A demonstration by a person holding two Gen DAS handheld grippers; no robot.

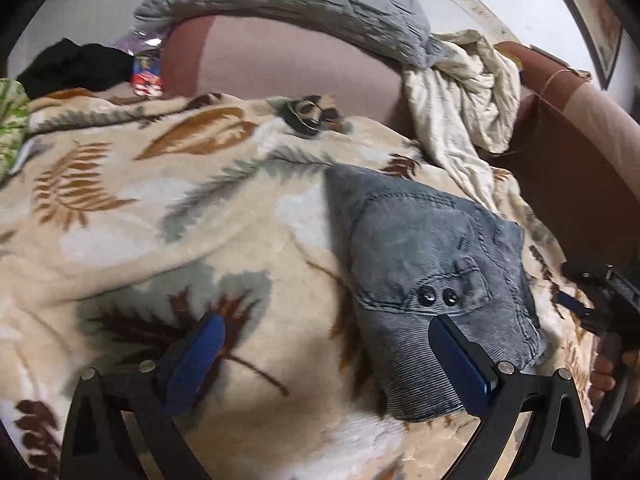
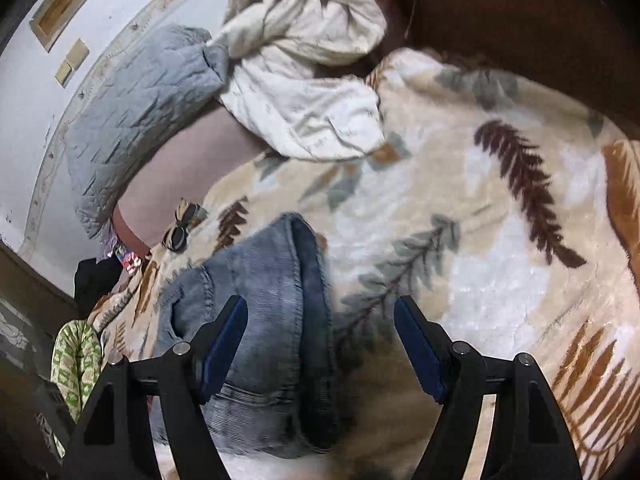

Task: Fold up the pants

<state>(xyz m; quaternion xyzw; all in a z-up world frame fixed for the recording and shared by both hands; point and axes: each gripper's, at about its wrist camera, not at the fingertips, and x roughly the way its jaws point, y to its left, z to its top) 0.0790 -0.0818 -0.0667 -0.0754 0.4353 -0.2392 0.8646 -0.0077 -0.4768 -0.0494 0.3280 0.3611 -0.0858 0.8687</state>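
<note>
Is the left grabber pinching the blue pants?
No, the left gripper hangs open above the blanket, only its right finger overlapping the folded pants.

You are in a home bedroom: a leaf-patterned fleece blanket (image 1: 160, 208) covers the bed, beside a grey quilted pillow (image 1: 288, 0).

We find no text, label, brand or number that we can read in either view. The red, white and blue packet (image 1: 147, 76) beside the black garment (image 1: 76, 65) carries printed shapes, but they are too blurred for us to make out any letters. The green patterned cloth (image 2: 78, 364) shows repeated white marks that we cannot tell to be writing.
</note>
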